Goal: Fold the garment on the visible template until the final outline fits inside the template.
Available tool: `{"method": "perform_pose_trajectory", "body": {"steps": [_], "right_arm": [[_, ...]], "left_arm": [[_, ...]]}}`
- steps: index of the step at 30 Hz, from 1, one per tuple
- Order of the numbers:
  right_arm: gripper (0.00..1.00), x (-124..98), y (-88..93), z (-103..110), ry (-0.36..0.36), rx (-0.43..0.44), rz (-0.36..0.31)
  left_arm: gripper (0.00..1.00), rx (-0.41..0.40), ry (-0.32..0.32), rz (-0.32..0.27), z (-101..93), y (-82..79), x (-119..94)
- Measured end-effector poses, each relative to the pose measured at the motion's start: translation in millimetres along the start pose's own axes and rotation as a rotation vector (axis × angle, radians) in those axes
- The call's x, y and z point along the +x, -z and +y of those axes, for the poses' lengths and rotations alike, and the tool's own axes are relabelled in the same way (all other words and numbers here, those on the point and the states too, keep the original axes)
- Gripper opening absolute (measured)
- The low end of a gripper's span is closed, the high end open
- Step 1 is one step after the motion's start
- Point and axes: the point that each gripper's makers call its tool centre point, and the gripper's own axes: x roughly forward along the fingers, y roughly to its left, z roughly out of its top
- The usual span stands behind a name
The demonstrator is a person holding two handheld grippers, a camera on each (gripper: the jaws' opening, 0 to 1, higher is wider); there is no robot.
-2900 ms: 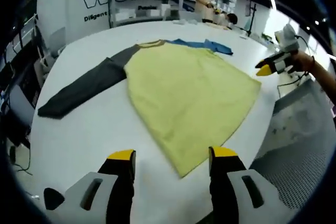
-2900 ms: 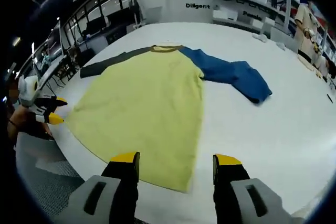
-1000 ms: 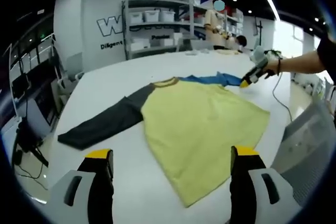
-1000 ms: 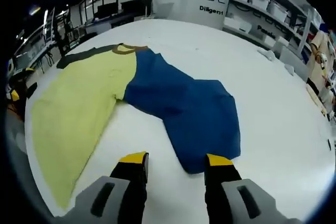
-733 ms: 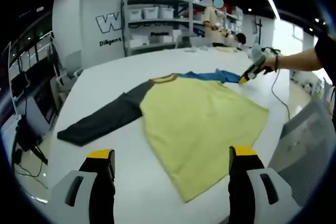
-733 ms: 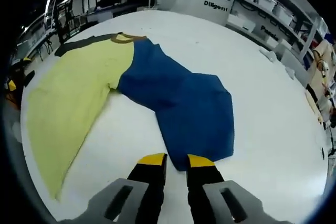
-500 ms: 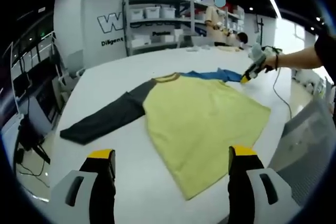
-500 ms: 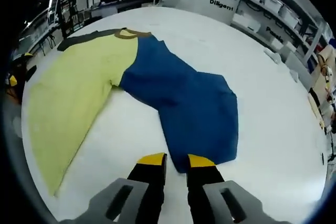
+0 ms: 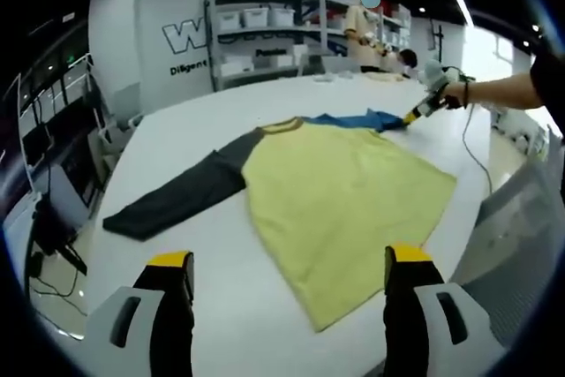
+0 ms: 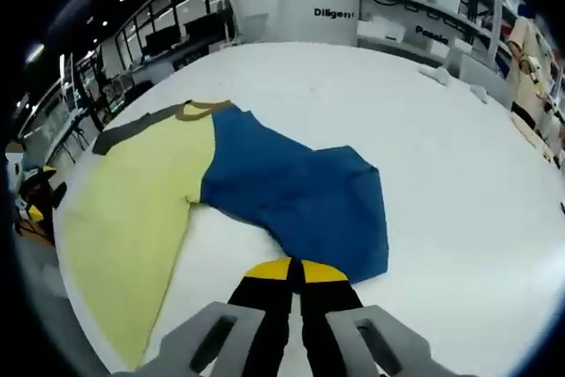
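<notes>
**Shirt spread on the worktop, right claw pinching the blue sleeve**

The garment lies flat on the white worktop: a long-sleeved shirt with a pale yellow-green body, a brownish collar, one dark grey sleeve and one blue sleeve. The grey sleeve stretches straight out from the shoulder; the blue sleeve is bunched and lies partly doubled near the body.

In the right gripper view, the right claw has its yellow-tipped jaws pressed together at the cuff end of the blue sleeve, with the blue cloth's edge between the tips. The left gripper view shows the same claw from afar, held by a person's hand at the sleeve's far end, the cloth there lifted slightly off the worktop.

The left claw stands wide apart and holds nothing, hanging over the worktop near the shirt's hem corner.

Behind the worktop, the left gripper view takes in shelving carrying pale storage bins, whose contents cannot be made out, and a wall with a large "W" logo. The right gripper view shows the same shelving and, along the side, a row of desks.
</notes>
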Motion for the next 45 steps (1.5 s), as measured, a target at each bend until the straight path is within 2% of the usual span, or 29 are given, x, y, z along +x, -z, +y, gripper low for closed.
{"method": "perform_pose_trajectory", "body": {"steps": [5, 7, 12, 14, 18, 22, 23, 24, 26, 28, 34, 36, 39, 41, 45], "right_arm": [[0.00, -17, -22.1, -21, 0.038, 0.085, -0.089], [0.00, -23, -29.7, -38, 0.079, 0.124, -0.127], [0.00, -37, -30.3, -76, 0.186, 0.263, -0.167], [0.00, -40, -29.3, -84, 0.215, 0.283, -0.177], [0.00, -46, -17.1, -105, 0.282, 0.345, -0.160], [0.00, -44, -7.0, -121, 0.320, 0.342, -0.145], [0.00, -43, -3.4, -123, 0.328, 0.344, -0.136], [0.00, -34, 0.2, -142, 0.330, 0.347, -0.120], [0.00, -29, 11.5, -147, 0.349, 0.349, -0.097], [0.00, -22, 26.9, -155, 0.362, 0.353, -0.045], [0.00, -14, 47.2, -161, 0.362, 0.414, -0.032], [0.00, -17, 57.9, -164, 0.395, 0.487, 0.009], [0.00, -22, 58.8, -166, 0.430, 0.518, -0.014], [0.00, -27, 67.5, -161, 0.442, 0.518, -0.009], [0.00, -20, 76.4, -168, 0.461, 0.518, 0.020]], "left_arm": [[0.88, 0.011, 0.008, -0.007, -2.2, -1.2, 0], [0.88, 0.011, 0.006, -0.004, -1.5, -0.8, 1], [0.88, 0.012, 0.008, -0.008, -0.4, -0.9, 1], [0.89, 0.005, 0.007, -0.012, 0.8, -0.9, 1], [0.89, 0.006, 0.003, -0.009, 2.1, -0.5, 2], [0.91, -0.010, 0.000, -0.049, 3.4, -7.9, 1], [0.91, -0.009, -0.002, -0.047, 4.0, -7.6, 1], [0.91, -0.004, -0.005, -0.038, 5.0, -6.6, 1], [0.92, 0.005, -0.003, -0.035, 4.5, -6.9, 1], [0.92, 0.012, 0.002, -0.030, 3.6, -8.3, 1], [0.92, 0.030, -0.005, -0.019, 7.7, -9.8, 2], [0.92, 0.031, -0.006, -0.016, 8.4, -9.0, 3], [0.92, 0.029, -0.003, -0.015, 6.9, -7.8, 3], [0.92, 0.028, 0.001, -0.009, 5.5, -5.7, 4], [0.92, 0.031, 0.000, -0.001, 4.4, -3.8, 4]]}}
